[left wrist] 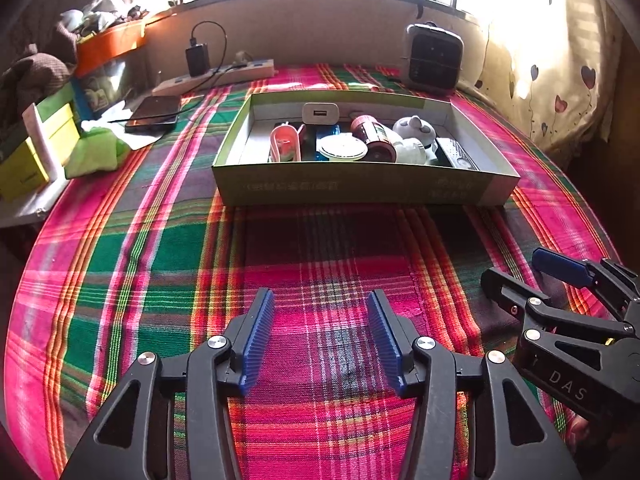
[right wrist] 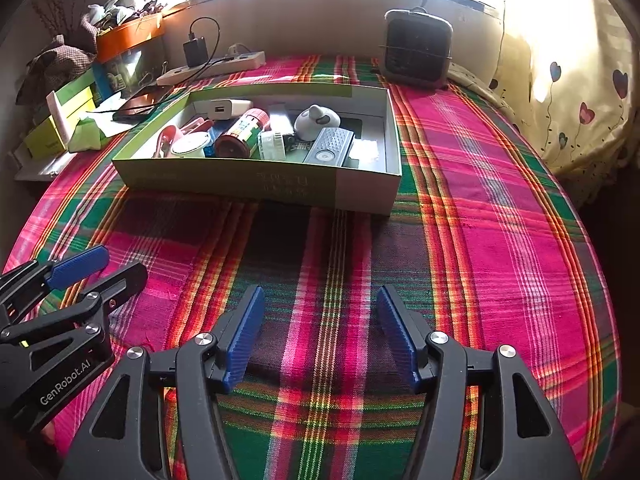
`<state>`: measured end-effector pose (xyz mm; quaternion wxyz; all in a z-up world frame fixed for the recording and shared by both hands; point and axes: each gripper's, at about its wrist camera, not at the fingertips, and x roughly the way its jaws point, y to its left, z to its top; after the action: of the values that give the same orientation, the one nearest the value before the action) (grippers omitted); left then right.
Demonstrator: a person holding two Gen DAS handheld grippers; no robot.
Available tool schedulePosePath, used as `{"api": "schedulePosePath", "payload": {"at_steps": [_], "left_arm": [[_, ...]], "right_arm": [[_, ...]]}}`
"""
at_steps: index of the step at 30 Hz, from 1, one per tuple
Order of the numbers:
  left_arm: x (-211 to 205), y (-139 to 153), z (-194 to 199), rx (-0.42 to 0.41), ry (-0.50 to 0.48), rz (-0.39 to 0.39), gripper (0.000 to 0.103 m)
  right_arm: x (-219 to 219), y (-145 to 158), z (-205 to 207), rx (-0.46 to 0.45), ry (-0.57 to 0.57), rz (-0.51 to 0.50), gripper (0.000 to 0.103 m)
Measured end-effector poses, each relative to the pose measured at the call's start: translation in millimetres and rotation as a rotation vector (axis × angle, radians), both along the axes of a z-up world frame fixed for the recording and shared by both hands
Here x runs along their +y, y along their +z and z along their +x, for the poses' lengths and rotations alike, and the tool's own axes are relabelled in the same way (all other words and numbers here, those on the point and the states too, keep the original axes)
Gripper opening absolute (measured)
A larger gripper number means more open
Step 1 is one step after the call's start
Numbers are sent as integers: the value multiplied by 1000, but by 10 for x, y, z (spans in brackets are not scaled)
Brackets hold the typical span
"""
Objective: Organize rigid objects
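Box (left wrist: 352,188): shallow green cardboard tray, open top, lying on the plaid bedspread (left wrist: 320,256), well ahead of both grippers.
Contents: already inside and crowded toward the near wall; red cylindrical jar (right wrist: 239,135) on its side, white USB charger (left wrist: 320,114) against the far wall, white round lid (left wrist: 342,148), pink clip-like item (left wrist: 285,145), white rounded figurine (right wrist: 316,120), grey remote-like device (right wrist: 329,147).
Free space in box: bare floor only at the right-hand end, beyond the grey device, as seen from the right wrist.
Loose items on bedspread: none visible between grippers and box; task judged near complete, or at the tidying-inside stage.
Left gripper (left wrist: 320,344): jaws well apart, nothing between the blue pads, cloth visible through the gap; hovering over the bedspread, angled down.
Right gripper (right wrist: 320,336): likewise spread wide and empty; just beside the left one, not touching it.
Step in hand: judged as a re-approach to the box with both grippers free.
Method advice: pick one item at a time; take the jar across its narrow body, not lengthwise, since it looks liable to roll; keep the other gripper clear of the near wall.
Risk: thin cardboard wall likely to shift or buckle if nudged; stacked items may topple when a neighbour is lifted.
Surroundings: black fan heater (left wrist: 434,58) at the far edge, power strip (left wrist: 216,76) with plugged adapter, phone (left wrist: 154,114) at far left; none of them in the working path.
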<state>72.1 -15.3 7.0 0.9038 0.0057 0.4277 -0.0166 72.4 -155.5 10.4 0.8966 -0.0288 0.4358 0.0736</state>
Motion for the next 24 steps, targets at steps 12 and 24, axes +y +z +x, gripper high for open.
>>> {"api": "schedulePosePath", "payload": {"at_steps": [12, 24], "left_arm": [[-16, 1, 4, 1, -4, 8, 50], [-14, 2, 4, 1, -4, 10, 50]], "right_arm": [[-30, -1, 10, 3, -17, -3, 66], [-27, -2, 11, 3, -17, -3, 66]]}}
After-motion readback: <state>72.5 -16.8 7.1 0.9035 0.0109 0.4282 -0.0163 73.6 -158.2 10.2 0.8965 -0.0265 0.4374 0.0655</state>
